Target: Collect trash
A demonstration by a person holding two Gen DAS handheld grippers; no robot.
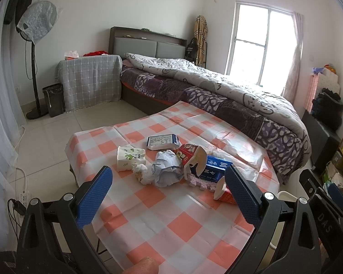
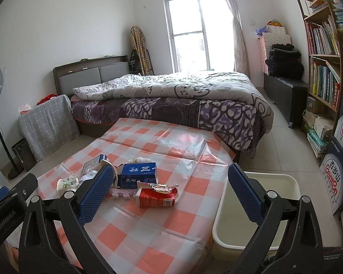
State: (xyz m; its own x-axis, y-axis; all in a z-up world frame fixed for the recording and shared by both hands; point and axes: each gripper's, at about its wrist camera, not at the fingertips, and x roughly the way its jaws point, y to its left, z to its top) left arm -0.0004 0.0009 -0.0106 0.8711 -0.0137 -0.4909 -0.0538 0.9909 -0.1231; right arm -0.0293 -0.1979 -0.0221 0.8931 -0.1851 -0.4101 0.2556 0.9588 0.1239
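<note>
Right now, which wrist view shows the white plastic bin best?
The right wrist view: the white plastic bin sits beside the checked table, its inside visible. The left wrist view catches only a sliver of its rim behind the gripper.

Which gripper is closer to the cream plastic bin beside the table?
Right. The right gripper has one finger over the cream plastic bin; the left gripper hovers over the trash pile, bin off to its right.

We see bed [image 2: 171, 100] behind checked table [image 2: 148, 228], fan [image 1: 37, 22] at left, bookshelf [image 2: 324, 68] at right.
</note>
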